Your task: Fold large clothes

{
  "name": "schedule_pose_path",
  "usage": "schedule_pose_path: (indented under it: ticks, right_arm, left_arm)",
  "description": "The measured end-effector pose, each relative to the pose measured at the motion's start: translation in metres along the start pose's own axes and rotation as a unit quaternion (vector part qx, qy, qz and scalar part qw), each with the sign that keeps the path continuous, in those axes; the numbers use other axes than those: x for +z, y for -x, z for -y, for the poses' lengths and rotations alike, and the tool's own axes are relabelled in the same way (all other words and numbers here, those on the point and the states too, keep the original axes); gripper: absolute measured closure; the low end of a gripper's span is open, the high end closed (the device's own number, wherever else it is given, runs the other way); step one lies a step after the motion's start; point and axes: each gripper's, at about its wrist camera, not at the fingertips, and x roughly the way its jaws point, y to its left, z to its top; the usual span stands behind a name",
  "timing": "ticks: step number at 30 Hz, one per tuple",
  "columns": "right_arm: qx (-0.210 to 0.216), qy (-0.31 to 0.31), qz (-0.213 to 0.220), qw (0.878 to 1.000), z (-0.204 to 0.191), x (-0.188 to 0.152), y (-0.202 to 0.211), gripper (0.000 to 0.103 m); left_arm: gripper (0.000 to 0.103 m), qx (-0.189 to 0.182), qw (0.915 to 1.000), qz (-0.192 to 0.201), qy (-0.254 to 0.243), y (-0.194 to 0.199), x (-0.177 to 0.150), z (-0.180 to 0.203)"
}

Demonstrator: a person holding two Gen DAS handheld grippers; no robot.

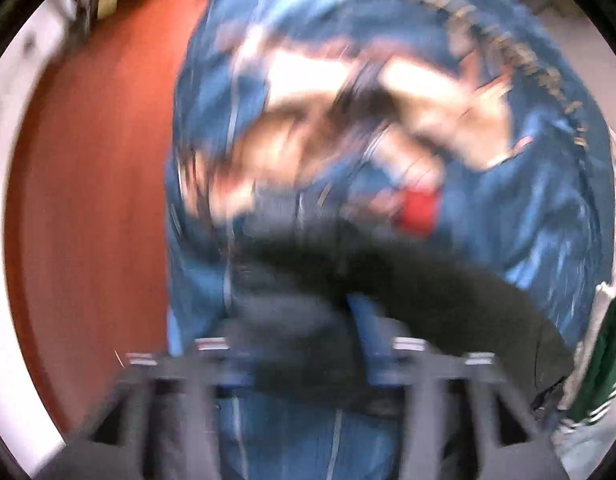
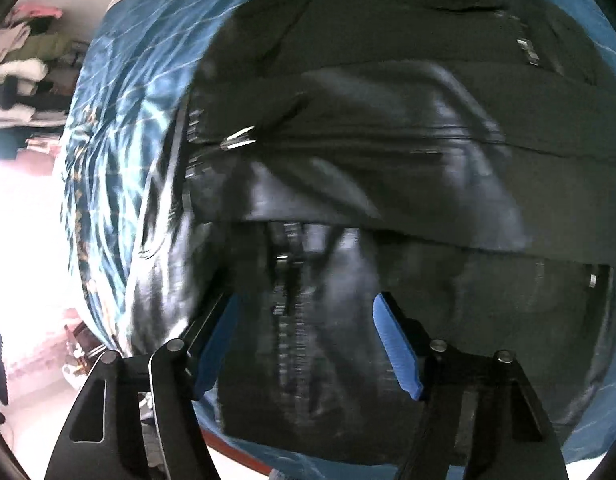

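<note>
Left gripper (image 1: 308,344) tight on black jacket (image 1: 387,280)

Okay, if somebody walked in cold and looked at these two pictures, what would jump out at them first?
A shiny black jacket with metal zips fills the right wrist view, lying on a blue patterned bedspread, with the right gripper open over it. In the blurred left wrist view, the left gripper is closed on black fabric, with red-brown floor alongside.
</note>
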Motion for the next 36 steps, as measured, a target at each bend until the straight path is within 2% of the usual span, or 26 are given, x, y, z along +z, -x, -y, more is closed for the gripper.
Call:
schedule_pose_path:
  ticks: [1,4,6,8,10,11,13,14,15,16,18,21,24,28,30,33,36]
  right_arm:
    - [0.001,0.006,0.0,1.0,-0.009,-0.001,-0.001,0.032]
    - [0.006,0.017,0.001,1.0,-0.031,-0.002,-0.008,0.032]
    - [0.01,0.015,0.0,1.0,-0.038,-0.004,-0.011,0.032]
    - [0.019,0.005,-0.008,1.0,-0.04,-0.006,-0.017,0.032]
    - [0.037,-0.007,-0.005,0.999,-0.038,-0.01,-0.021,0.032]
    - [0.041,-0.009,0.003,0.999,-0.037,-0.012,-0.022,0.032]
    - [0.045,-0.008,0.014,0.999,-0.036,-0.015,-0.023,0.031]
    - [0.049,-0.008,0.021,0.999,-0.035,-0.015,-0.021,0.029]
    - [0.056,-0.009,0.024,0.998,-0.033,-0.016,-0.02,0.027]
    - [0.055,-0.012,0.024,0.998,-0.032,-0.015,-0.02,0.026]
    - [0.054,-0.02,0.019,0.998,-0.026,-0.014,-0.02,0.026]
    - [0.052,-0.033,0.007,0.998,-0.019,-0.011,-0.024,0.026]
    - [0.052,-0.051,-0.002,0.997,-0.014,-0.009,-0.025,0.026]
    - [0.055,-0.059,0.004,0.997,-0.013,-0.005,-0.018,0.026]
    - [0.06,-0.067,0.004,0.996,-0.013,-0.003,-0.017,0.026]
    - [0.062,-0.068,-0.002,0.996,-0.017,-0.001,-0.02,0.026]
    - [0.057,-0.059,-0.004,0.997,-0.023,0.0,-0.021,0.026]
  left_arm:
    - [0.088,-0.008,0.9995,0.027,-0.014,0.013,0.01,0.01]
    - [0.09,-0.061,0.9945,0.074,-0.043,0.03,0.047,0.039]
    - [0.089,-0.09,0.9909,0.083,-0.056,0.027,0.068,0.046]
    - [0.085,-0.109,0.9906,0.058,-0.06,0.014,0.088,0.053]
    - [0.085,-0.118,0.9917,0.014,-0.05,-0.007,0.094,0.049]
    - [0.08,-0.116,0.9923,0.008,-0.043,-0.012,0.09,0.042]
    - [0.062,-0.12,0.9923,0.0,-0.027,-0.013,0.079,0.025]
    - [0.037,-0.135,0.9907,-0.002,-0.016,-0.006,0.07,0.009]
    - [0.022,-0.151,0.9884,-0.007,-0.003,-0.004,0.062,-0.002]
    - [0.019,-0.169,0.9855,-0.01,0.015,-0.004,0.055,-0.008]
    - [0.019,-0.173,0.9845,-0.013,0.029,-0.01,0.045,-0.012]
    - [0.019,-0.144,0.9888,-0.021,0.033,-0.029,0.037,-0.006]
    - [0.019,-0.111,0.9926,-0.013,0.048,-0.031,0.039,0.005]
    - [0.019,-0.16,0.9844,-0.017,0.071,0.002,0.036,-0.006]
    - [0.019,-0.167,0.983,-0.038,0.066,0.008,0.028,-0.015]
    - [0.019,-0.173,0.9806,-0.075,0.053,-0.008,0.017,-0.017]
    - [0.018,-0.165,0.9815,-0.074,0.063,-0.033,0.021,-0.01]
